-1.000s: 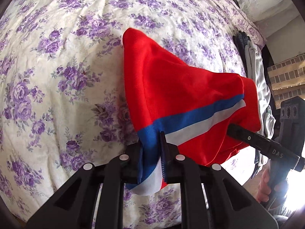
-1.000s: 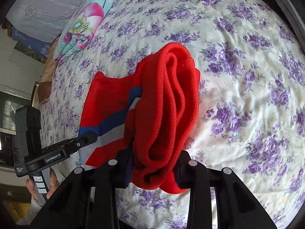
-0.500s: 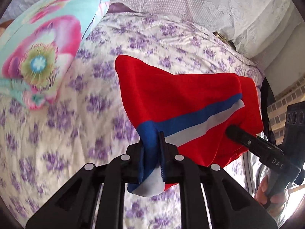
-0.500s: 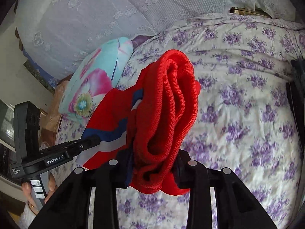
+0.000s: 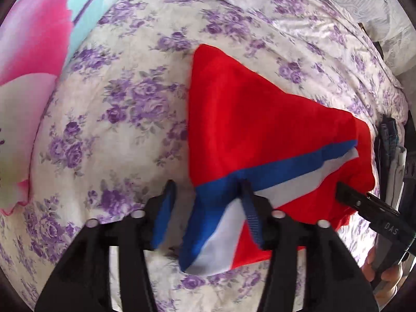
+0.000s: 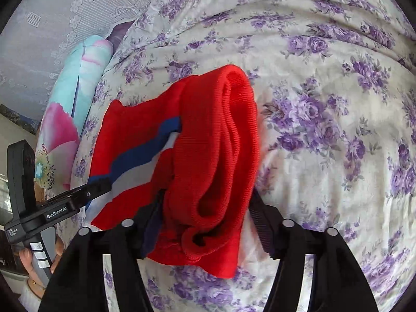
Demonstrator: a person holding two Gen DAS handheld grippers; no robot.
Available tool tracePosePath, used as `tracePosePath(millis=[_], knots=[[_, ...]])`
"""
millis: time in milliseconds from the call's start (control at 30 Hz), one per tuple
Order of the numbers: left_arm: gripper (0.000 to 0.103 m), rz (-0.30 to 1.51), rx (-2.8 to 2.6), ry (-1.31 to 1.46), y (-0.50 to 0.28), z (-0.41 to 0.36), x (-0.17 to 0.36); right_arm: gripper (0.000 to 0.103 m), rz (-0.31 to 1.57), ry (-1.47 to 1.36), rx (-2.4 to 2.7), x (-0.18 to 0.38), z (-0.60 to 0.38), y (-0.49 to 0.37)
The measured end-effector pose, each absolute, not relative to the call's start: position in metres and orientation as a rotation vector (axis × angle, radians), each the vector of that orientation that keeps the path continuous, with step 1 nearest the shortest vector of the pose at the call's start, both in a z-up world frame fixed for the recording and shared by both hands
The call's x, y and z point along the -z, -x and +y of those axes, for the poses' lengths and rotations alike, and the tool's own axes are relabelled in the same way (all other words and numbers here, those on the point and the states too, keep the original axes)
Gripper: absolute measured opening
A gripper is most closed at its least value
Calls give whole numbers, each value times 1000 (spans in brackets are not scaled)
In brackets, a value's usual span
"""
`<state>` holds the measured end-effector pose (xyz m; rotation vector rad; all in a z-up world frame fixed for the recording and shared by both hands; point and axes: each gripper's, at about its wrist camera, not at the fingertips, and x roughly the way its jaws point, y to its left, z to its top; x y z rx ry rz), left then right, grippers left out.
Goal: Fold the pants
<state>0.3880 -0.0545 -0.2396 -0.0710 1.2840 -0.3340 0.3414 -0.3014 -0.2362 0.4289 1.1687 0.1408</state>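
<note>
The red pants (image 5: 254, 130), folded with a blue and white stripe showing, are lying on the floral bedspread (image 5: 124, 109) near the flowered pillow (image 5: 33, 52). The left gripper (image 5: 208, 208) is sitting with fingers spread apart around the striped edge; the right gripper (image 6: 205, 221) is likewise standing open around the ribbed waistband.

Both jaws now apart: left gripper (image 5: 208, 208) and right gripper (image 6: 205, 223), pants (image 5: 260, 135) released.

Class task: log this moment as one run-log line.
left gripper: open | right gripper: open | red pants: released, lying on floral bedsheet | phase: releasing
</note>
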Motion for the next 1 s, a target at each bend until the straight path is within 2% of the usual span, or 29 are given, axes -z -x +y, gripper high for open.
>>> tracePosePath(millis=[67, 167, 267, 300, 333, 400, 467, 767, 1000], knots=[[64, 1286, 312, 85, -379, -41, 236, 78, 1157, -388, -100, 225, -311, -333], [61, 1241, 253, 37, -350, -28, 210, 79, 1110, -299, -11, 194, -316, -312], [63, 1168, 236, 39, -312, -22, 162, 79, 1016, -193, -10, 135, -299, -289], [68, 1137, 234, 38, -297, -23, 143, 79, 989, -177, -14, 114, -294, -280], [78, 1100, 228, 31, -282, -23, 122, 81, 966, -167, -15, 94, -288, -267], [95, 1008, 212, 21, -247, -25, 81, 91, 948, -139, 6, 62, -276, -239], [98, 935, 211, 11, -213, -27, 49, 96, 944, -78, 92, 44, -263, -207], [98, 897, 159, -57, -91, -23, 2, 97, 905, -62, 257, 20, -243, -75], [98, 858, 188, -70, -27, -18, -28, 97, 880, -104, 274, 0, -254, -17]])
